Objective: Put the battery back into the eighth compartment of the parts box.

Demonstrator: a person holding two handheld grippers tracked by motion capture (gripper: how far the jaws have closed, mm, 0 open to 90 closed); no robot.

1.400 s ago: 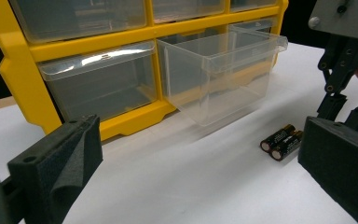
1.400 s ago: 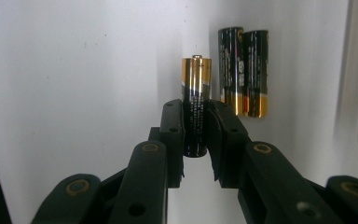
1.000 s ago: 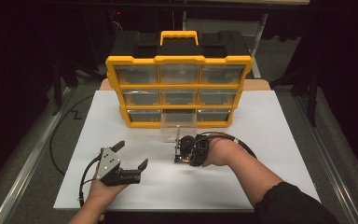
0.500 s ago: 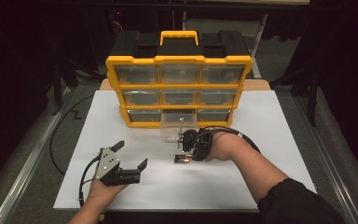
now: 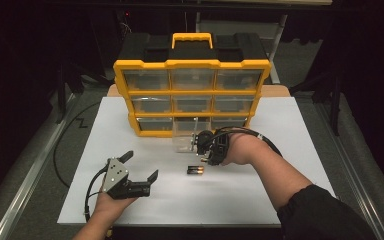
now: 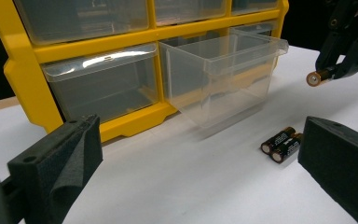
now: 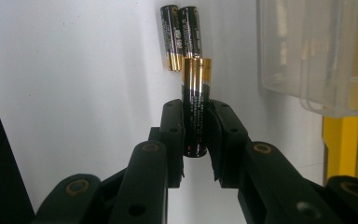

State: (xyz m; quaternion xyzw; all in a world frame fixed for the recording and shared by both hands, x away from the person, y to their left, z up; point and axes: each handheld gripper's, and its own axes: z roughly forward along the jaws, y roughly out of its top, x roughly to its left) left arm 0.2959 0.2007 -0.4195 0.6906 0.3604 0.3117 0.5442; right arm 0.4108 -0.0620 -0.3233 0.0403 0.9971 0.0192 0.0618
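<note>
Organizer [image 5: 192, 65]: standing at upper centre of the high view, its bottom-middle drawer [image 6: 223, 74] pulled out.
Right gripper [image 5: 204, 150]: fingers clamping one battery [image 7: 195, 109], now lifted off the tabletop [image 5: 260, 195] compared with a second ago, likely heading for the drawer.
Left gripper [image 5: 141, 170]: fingers open, idling lower left.
Two batteries [image 5: 196, 170]: lying together at centre.

The pulled-out clear drawer [image 5: 186, 135] juts from the yellow organizer [image 5: 192, 90] over the counter [image 5: 280, 190], blocking the way just beside the right tool [image 5: 203, 150]. Two batteries [image 5: 196, 170] lie below that tool. Counter on both sides lies open.
</note>
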